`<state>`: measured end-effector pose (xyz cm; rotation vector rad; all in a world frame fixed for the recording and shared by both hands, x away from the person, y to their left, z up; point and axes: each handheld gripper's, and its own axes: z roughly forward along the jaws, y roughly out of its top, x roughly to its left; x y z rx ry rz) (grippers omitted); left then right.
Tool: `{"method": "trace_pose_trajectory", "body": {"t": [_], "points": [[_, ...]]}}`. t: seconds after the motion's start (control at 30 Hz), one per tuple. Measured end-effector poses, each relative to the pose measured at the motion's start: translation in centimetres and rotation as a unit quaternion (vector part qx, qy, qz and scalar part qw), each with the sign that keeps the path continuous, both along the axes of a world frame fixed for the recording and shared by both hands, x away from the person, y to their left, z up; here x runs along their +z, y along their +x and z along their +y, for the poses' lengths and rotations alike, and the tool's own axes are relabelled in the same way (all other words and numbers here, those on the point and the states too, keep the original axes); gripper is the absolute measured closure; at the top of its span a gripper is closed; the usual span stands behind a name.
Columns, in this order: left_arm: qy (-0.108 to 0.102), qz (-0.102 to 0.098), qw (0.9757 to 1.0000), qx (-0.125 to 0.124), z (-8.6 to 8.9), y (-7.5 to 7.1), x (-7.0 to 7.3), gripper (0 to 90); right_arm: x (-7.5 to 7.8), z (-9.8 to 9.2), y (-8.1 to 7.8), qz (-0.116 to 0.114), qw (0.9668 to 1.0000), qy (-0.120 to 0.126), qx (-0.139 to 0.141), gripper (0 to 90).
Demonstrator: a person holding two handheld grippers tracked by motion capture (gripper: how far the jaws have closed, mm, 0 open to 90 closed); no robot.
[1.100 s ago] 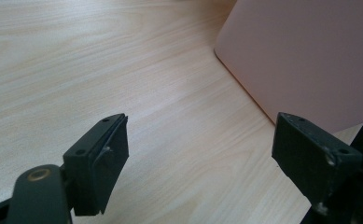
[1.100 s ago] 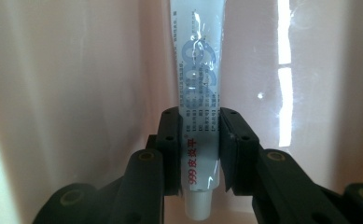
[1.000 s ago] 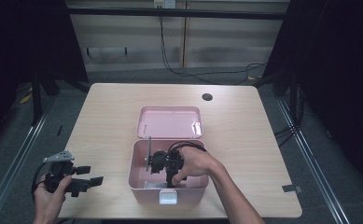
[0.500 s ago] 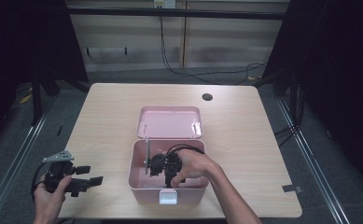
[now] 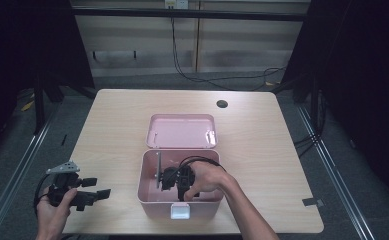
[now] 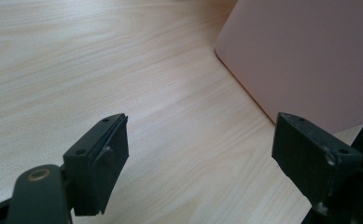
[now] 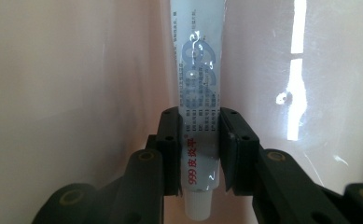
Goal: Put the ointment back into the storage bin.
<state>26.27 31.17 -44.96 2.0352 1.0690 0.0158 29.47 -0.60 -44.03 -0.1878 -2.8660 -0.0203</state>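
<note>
right gripper (image 7: 200, 154): clamped on tube (image 7: 199, 93), inside pink box (image 5: 147, 192), near its left wall
tube: upright, cap end down
left gripper (image 6: 200, 154): jaws wide, empty, over table (image 6: 76, 70) just left of box
lid (image 5: 182, 131): off, lying behind box
progress: tube gripped; can't tell whether going in or out, release or lift left

right gripper (image 7: 200, 154) | clamped on white ointment tube (image 7: 200, 93) | pink box wall (image 7: 67, 70) behind
</note>
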Motion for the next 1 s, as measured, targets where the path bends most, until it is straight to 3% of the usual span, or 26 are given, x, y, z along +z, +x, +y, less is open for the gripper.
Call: {"method": "trace_pose_trajectory", "body": {"t": [0.43, 0.47, 0.63, 1.0], "points": [[0.000, -0.002, 1.0000, 0.004, 0.0, 0.0, 0.0, 18.6, 0.0, 0.0, -0.1, 0.001, 1.0000, 0.005, -0.001, 69.8], [0.001, -0.001, 1.0000, 0.004, 0.0, 0.0, 0.0, 18.6, -0.1, -0.1, -0.1, 0.008, 0.9998, 0.016, -0.002, 69.2], [0.000, -0.002, 1.0000, 0.004, 0.0, 0.0, 0.0, 18.6, 0.2, 0.0, -0.1, 0.002, 1.0000, 0.007, -0.003, 68.3], [0.000, -0.001, 1.0000, 0.004, 0.1, 0.0, 0.0, 18.6, 1.1, -0.6, 0.1, -0.004, 0.9997, 0.016, -0.021, 64.3]]}}
